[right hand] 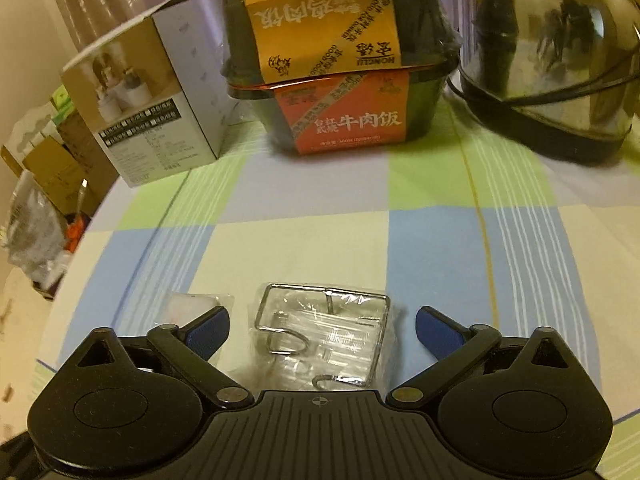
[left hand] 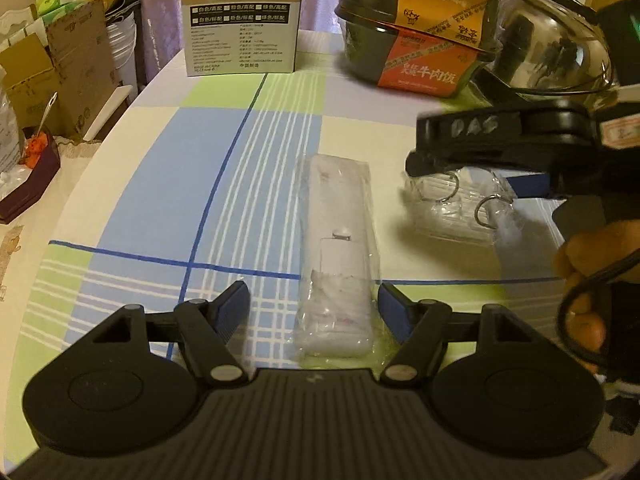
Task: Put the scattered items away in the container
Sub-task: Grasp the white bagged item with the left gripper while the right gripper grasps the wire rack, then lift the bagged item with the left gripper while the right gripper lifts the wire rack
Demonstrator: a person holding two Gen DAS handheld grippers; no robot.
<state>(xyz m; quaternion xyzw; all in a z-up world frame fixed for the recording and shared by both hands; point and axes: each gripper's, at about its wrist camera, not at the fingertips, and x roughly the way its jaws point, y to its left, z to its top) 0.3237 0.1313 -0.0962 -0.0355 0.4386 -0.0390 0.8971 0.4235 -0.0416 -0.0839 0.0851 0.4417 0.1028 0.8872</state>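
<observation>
The left gripper (left hand: 314, 306) is hovering spread around the white wrapped packet (left hand: 336, 256) at lower centre; the right gripper (right hand: 322, 330) is straddling, wide open, the bagged wire rack (right hand: 324, 340).

White pouch (left hand: 336, 256) – bagged wire rack (right hand: 326, 336) – flat

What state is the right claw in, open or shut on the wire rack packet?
Open. The right claw has its blue pads spread either side of the wire rack packet, with tablecloth visible between each pad and the wrapper; nothing is gripped.

Both grippers are black plastic with ribbed bases; blue-padded fingers (left hand: 236, 306); silver pivot screws (right hand: 233, 393).
</observation>
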